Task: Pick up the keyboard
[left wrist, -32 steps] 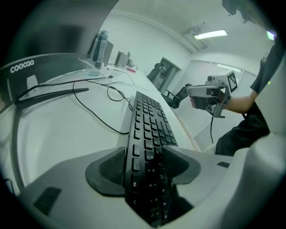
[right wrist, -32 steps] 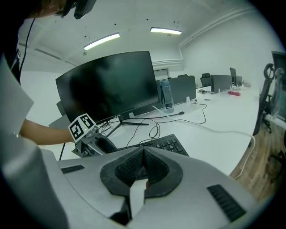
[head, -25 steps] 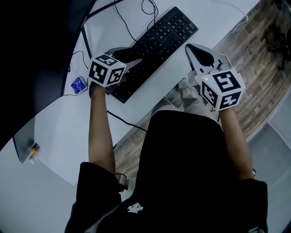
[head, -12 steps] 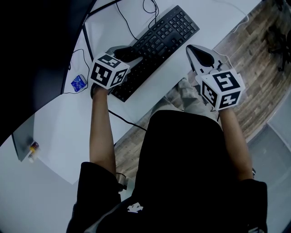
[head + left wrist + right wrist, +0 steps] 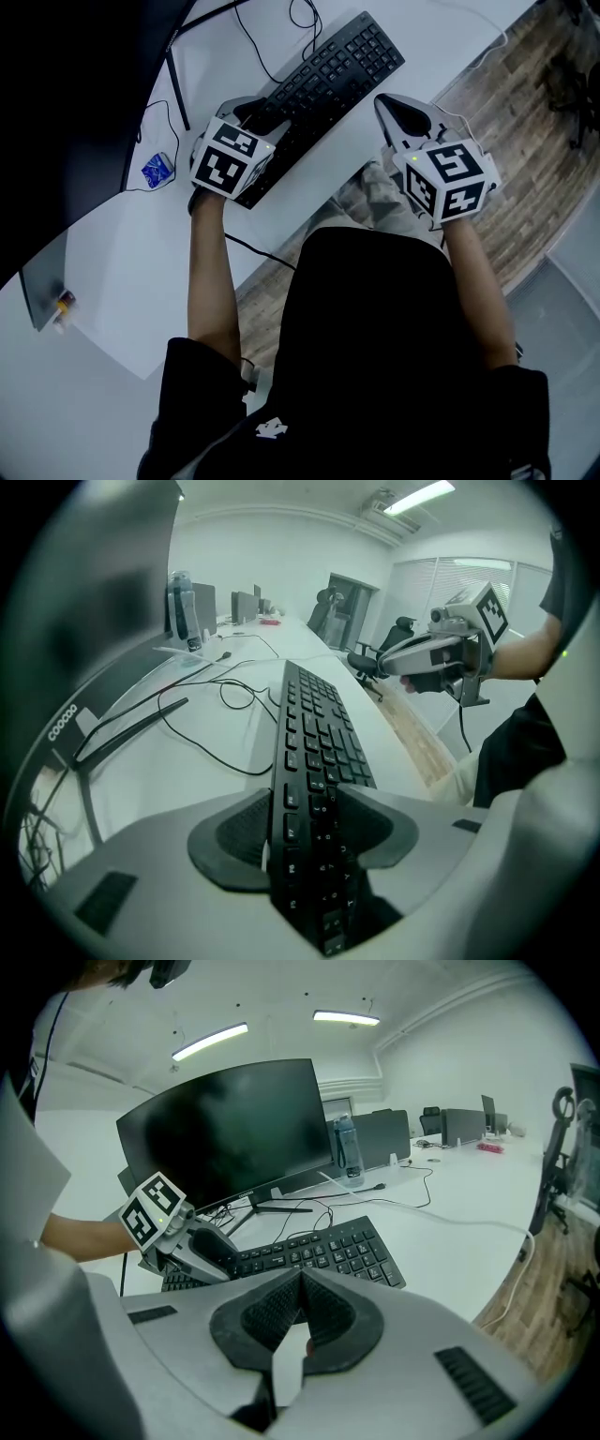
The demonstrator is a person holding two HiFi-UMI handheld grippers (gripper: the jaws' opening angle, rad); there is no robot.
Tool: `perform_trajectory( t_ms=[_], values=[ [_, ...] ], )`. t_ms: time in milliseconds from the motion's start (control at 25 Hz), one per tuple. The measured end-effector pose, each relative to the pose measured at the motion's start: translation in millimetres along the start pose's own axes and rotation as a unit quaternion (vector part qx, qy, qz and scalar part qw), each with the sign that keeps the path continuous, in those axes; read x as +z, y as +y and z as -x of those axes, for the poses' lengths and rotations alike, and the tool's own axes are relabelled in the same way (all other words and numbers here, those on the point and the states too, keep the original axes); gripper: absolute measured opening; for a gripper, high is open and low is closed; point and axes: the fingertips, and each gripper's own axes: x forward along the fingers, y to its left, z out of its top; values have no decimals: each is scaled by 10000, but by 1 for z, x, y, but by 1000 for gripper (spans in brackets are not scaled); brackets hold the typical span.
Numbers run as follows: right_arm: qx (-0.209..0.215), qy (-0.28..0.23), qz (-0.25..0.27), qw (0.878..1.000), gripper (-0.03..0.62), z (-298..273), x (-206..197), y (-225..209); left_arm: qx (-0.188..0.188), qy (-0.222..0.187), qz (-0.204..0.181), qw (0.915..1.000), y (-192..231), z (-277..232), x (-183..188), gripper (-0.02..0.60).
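Head view: left gripper (image 5: 257,113) straddles one end of the keyboard (image 5: 330,77). Right gripper (image 5: 385,104) hangs apart, keyboard left of its tips.
Left gripper view: jaws, just closing, press the keyboard between them.
Right gripper view: jaws together, empty; keyboard beyond the fingertips.

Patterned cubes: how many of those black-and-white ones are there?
2. One cube tops the left tongs, whose jaws have just been closing on the keyboard's near end. The other tops the right tongs, shut, right of the keyboard. None seems hidden.
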Motion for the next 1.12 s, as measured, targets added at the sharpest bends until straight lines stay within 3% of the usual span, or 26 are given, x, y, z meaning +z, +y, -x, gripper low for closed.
perform_trajectory(
  t_ms=[200,400,720,1120],
  values=[
    [54,13,1,10000,6,-3,0,-5,66,32,-28,10000,-1,0,1,230],
    [570,-74,-35,9983,11,-10,15,-30,130,89,-72,9999,-1,3,2,230],
    [1053,355,346,9932,209,-49,45,-84,366,162,-177,9990,-4,4,8,229],
    [1576,824,710,9815,250,-100,50,-92,666,249,-344,9969,-10,3,8,229]
  ],
)
